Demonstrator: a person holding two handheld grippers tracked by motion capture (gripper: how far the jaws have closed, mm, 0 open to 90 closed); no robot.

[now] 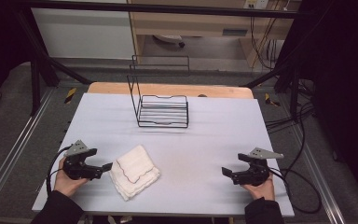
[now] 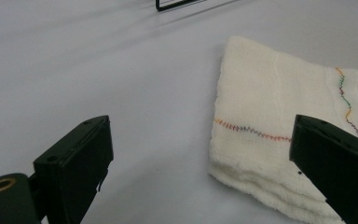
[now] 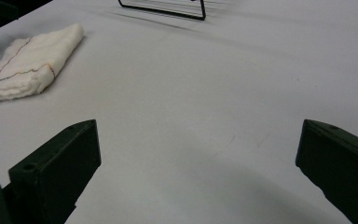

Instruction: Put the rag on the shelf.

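1. Near the front-left of the bench [image 1: 205,140], a folded white cloth [image 1: 134,171] is lying flat, several layers thick, with a wavy multicoloured stitch line running across its top face.
2. Left tongs [image 1: 108,166] are sitting low just beside the cloth's left edge, jaws spread wide with nothing between them. In the left gripper view the cloth [image 2: 279,135] is lying ahead and towards the right jaw; whether that jaw is touching it, I can't tell.
3. Right tongs [image 1: 225,171] are resting well apart from the cloth on the right side of the bench, pointing inward, jaws also gaping wide and gripping nothing; bare bench surface is showing between them in the right gripper view, with the cloth [image 3: 28,65] far off at upper left.
4. A black wire rack [image 1: 162,110] with a tall back frame is standing at the far centre of the bench, holding nothing, well apart from the cloth.
5. My read on the step: this is looking like the approach phase, with no grip made yet and the left side lining up on the cloth.
6. Next move is probably calling for the left tongs to slide in so one jaw goes under or over the near edge, then close on all layers together so the fold isn't coming apart. The right side likely needs to cross over to help.
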